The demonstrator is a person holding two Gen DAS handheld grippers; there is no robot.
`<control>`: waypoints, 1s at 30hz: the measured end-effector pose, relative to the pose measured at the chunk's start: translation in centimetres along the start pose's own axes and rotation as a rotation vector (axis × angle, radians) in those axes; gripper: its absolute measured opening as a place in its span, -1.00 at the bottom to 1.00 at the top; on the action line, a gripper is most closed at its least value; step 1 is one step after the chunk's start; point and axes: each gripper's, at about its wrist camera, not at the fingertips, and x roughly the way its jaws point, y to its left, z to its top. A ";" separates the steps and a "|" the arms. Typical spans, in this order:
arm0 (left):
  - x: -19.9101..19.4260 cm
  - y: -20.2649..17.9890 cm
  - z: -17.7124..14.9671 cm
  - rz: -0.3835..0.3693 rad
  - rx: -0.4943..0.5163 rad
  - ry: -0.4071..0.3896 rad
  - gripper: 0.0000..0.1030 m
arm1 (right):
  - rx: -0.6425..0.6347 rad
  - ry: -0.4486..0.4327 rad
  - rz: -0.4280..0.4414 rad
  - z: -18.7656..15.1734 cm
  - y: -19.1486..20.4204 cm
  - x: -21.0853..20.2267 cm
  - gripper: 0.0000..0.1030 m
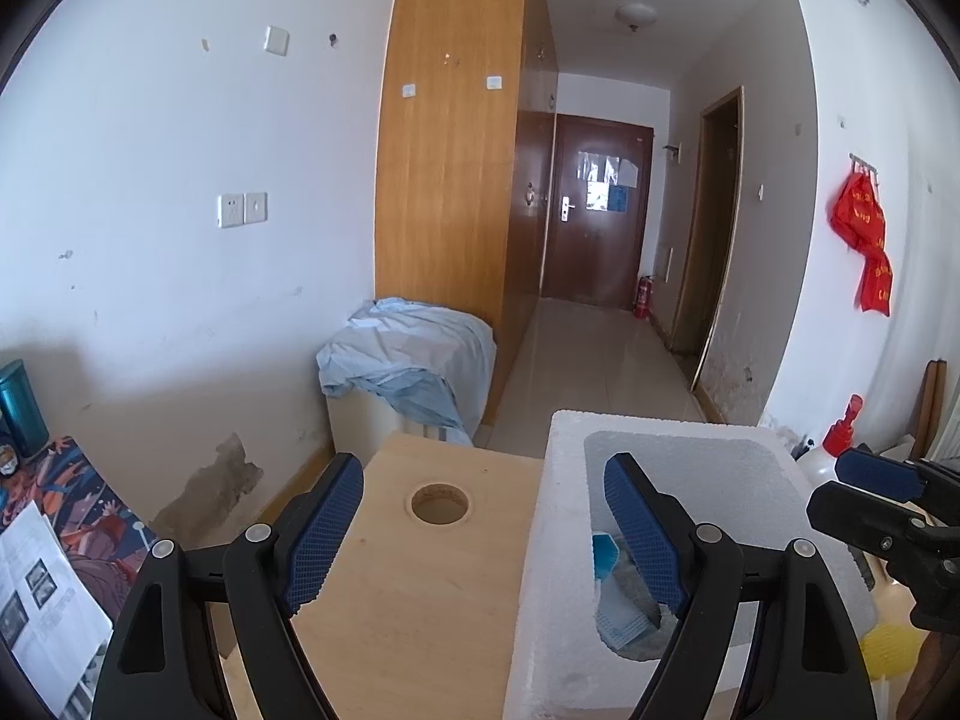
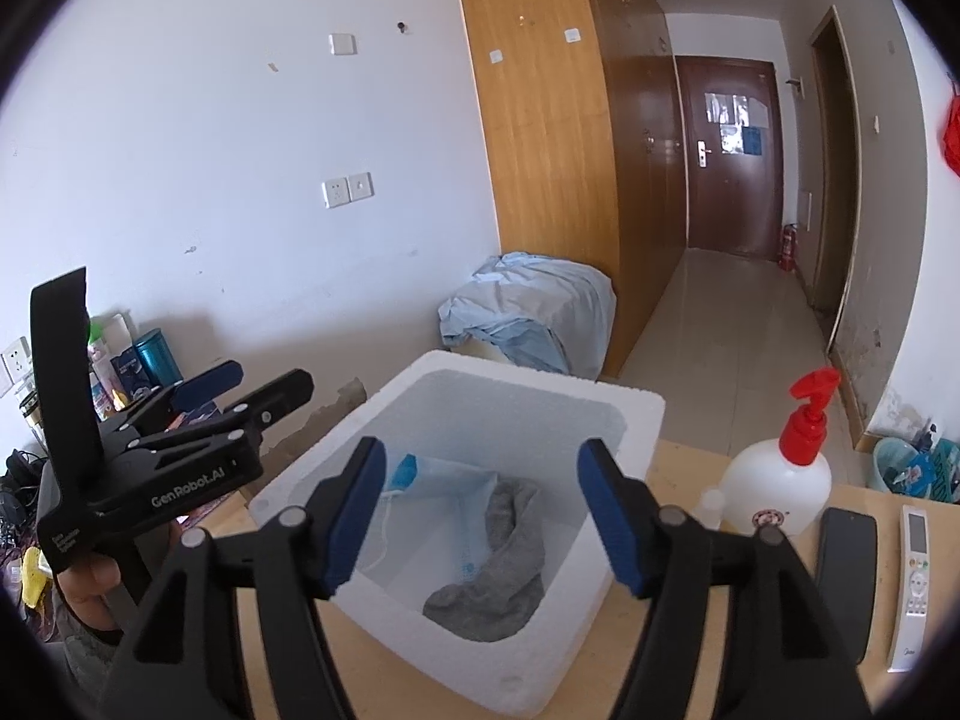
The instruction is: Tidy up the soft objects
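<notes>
A white foam box [image 2: 624, 420] stands on the wooden table [image 1: 414, 600]. Inside it lie a grey sock [image 2: 504, 564] and light blue face masks [image 2: 444, 498]; the masks also show in the left wrist view [image 1: 621, 618]. My right gripper [image 2: 486, 516] is open and empty, raised above the box's near side. My left gripper [image 1: 480, 528] is open and empty, held above the box's left wall [image 1: 552, 570]. The left gripper shows in the right wrist view [image 2: 240, 390], left of the box. The right gripper shows in the left wrist view [image 1: 864, 489], at the right.
A white pump bottle with a red top [image 2: 780, 492], a black phone [image 2: 846, 570] and a white remote [image 2: 912, 582] lie right of the box. The table has a round hole [image 1: 439, 503]. A yellow mesh item [image 1: 888, 654] is at the right. Bottles and cans [image 2: 132, 360] stand at the left wall.
</notes>
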 end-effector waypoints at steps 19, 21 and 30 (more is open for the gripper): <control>-5.3 -1.3 0.5 -0.014 0.028 -0.097 0.87 | -0.047 -0.047 -0.038 -0.4 1.9 -4.5 0.38; -6.5 -1.3 0.3 -0.016 0.028 -0.112 0.94 | -0.048 -0.055 -0.039 -0.8 2.1 -5.3 0.48; -10.8 -2.8 -0.9 -0.042 0.074 -0.172 0.99 | -0.038 -0.105 -0.047 -2.9 2.7 -9.2 0.81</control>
